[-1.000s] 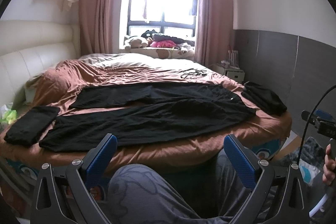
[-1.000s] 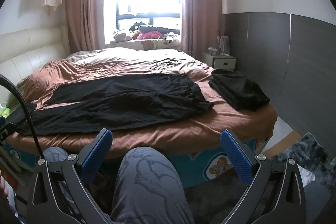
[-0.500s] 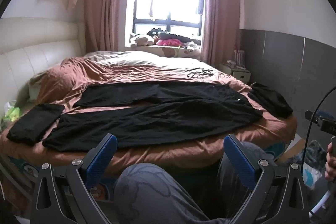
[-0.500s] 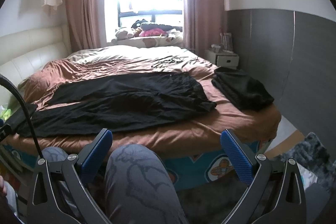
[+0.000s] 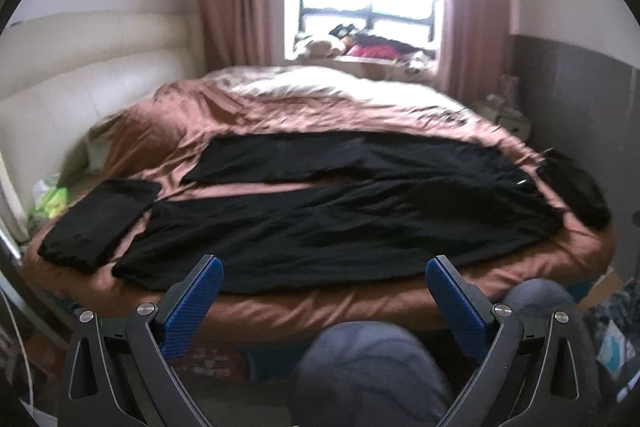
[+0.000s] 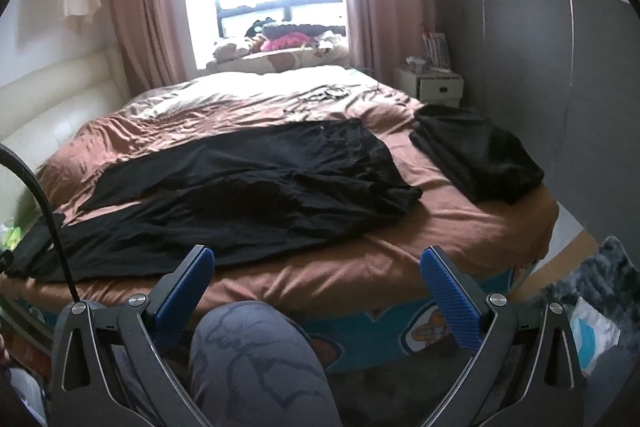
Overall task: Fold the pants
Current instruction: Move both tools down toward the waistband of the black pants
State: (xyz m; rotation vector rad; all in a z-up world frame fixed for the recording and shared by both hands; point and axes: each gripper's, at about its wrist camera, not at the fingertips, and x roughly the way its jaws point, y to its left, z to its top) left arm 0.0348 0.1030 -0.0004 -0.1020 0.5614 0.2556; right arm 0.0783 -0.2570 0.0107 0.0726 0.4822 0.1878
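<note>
pants (image 5: 340,211) flat along bed (image 5: 360,299) near edge | left gripper (image 5: 324,303) spread, empty | right gripper (image 6: 318,287) spread, empty | writing: none legible, left view blurred

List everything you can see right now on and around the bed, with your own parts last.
Pants: one, black, spread flat across the brown bedspread, legs toward the headboard side.
Folded garment: one, black, near bed edge beside the leg ends.
Dark clothing pile: one, black, on the bed corner near the grey wall.
Bedspread: one, brown, covering the bed.
Headboard: one, cream, padded, left of the bed.
Cords: a tangle, black, far side of the bed.
Nightstand: one, white, by the grey wall.
Curtains: pink, both sides of the window.
Windowsill items: plush toys and clothes, mixed colours.
Knee: grey patterned trousers, below the bed edge.
Left tool: blue pads, open, empty.
Right tool: blue pads, open, empty.
</note>
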